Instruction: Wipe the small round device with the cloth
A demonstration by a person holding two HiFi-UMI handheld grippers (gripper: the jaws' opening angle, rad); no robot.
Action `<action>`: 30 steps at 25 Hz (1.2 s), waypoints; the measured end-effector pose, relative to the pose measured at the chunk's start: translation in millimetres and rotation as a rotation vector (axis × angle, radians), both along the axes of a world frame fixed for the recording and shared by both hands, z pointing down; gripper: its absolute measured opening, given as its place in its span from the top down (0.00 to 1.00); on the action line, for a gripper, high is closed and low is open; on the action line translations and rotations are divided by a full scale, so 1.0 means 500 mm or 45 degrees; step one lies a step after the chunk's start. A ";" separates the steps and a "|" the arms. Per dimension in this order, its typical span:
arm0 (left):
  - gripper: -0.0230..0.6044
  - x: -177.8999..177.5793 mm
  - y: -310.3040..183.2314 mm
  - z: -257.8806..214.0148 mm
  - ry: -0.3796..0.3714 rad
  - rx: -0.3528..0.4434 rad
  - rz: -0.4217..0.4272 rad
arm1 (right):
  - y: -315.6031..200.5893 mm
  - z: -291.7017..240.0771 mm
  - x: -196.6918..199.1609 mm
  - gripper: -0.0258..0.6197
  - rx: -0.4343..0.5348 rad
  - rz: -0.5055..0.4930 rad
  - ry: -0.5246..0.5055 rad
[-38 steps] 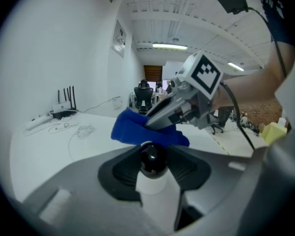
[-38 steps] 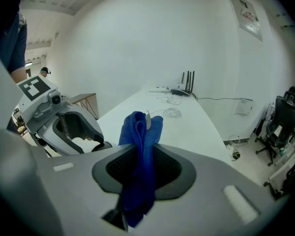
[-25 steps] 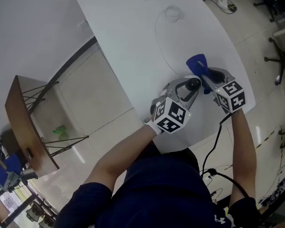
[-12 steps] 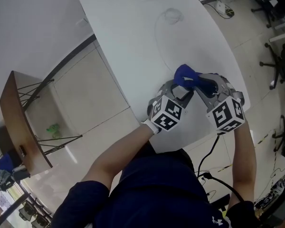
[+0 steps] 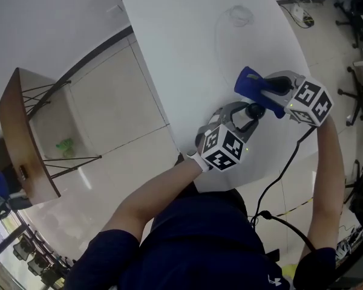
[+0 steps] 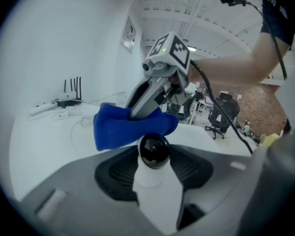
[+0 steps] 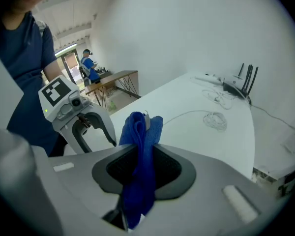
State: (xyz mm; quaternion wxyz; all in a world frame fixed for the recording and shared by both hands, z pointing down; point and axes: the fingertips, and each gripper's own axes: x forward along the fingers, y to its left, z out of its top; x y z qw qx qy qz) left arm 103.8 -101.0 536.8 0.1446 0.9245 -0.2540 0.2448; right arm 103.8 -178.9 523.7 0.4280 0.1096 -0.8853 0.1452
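My left gripper is shut on the small round device, a white body with a glossy black ball on top, held just above the white table. My right gripper is shut on a folded blue cloth, which hangs bunched between its jaws. In the left gripper view the cloth hovers just behind and above the ball; whether they touch I cannot tell. In the head view the cloth sits up and to the right of the device, a little apart.
A thin cable with a coiled end lies across the far half of the table. A router with antennas stands at the far end. The table's near edge runs just below both grippers. A wooden side table stands on the floor at the left.
Half a second ago the cloth lay over the device between the left jaws. The right gripper has since drawn it up and to the right, and the black ball shows again.
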 end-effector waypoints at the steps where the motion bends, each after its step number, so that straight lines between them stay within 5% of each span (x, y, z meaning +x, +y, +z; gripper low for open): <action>1: 0.65 0.001 0.000 0.001 -0.002 0.001 0.002 | -0.008 0.013 0.002 0.80 -0.026 0.002 0.004; 7: 0.64 -0.012 0.002 0.002 -0.003 -0.007 -0.002 | 0.005 0.139 0.009 0.80 -0.084 0.072 0.109; 12: 0.63 -0.022 0.002 0.019 -0.029 -0.040 0.000 | 0.007 0.137 0.027 0.81 -0.131 0.412 -0.076; 17: 0.63 -0.048 -0.019 -0.009 -0.008 0.008 0.003 | 0.036 0.123 0.077 0.81 -0.081 0.679 -0.090; 24: 0.62 -0.001 -0.022 0.001 -0.151 0.091 0.329 | 0.122 0.135 0.121 0.81 -0.175 1.084 -0.144; 30: 0.62 -0.006 -0.028 0.000 -0.167 0.081 0.307 | 0.232 0.154 0.096 0.81 -0.323 1.256 -0.179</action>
